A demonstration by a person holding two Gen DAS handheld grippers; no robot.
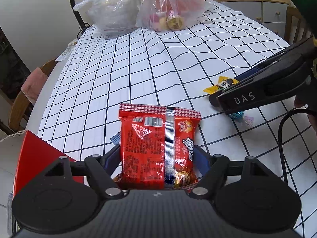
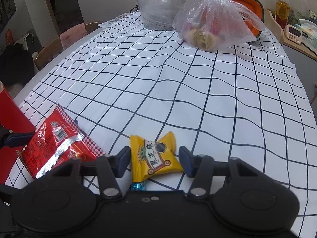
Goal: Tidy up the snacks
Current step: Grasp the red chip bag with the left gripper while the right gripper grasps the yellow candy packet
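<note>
A red snack packet (image 1: 156, 148) lies back side up on the checked tablecloth (image 1: 138, 69). My left gripper (image 1: 157, 157) is shut on its two long edges, with both blue pads touching them. The right wrist view has the same red packet (image 2: 57, 142) at the left. A small yellow sesame snack packet (image 2: 156, 156) sits between the fingers of my right gripper (image 2: 155, 158), whose pads rest against its sides. In the left wrist view the right gripper (image 1: 223, 99) comes in from the right, over the yellow packet (image 1: 220, 85).
A teal-wrapped candy (image 2: 138, 186) lies just behind the yellow packet. A red box (image 1: 39, 154) stands at the table's left edge. At the far end are two clear plastic bags (image 1: 170, 10), one covering a pot (image 1: 116, 13), beside a lamp stem (image 1: 76, 10). Wooden chairs (image 1: 19, 103) flank the table.
</note>
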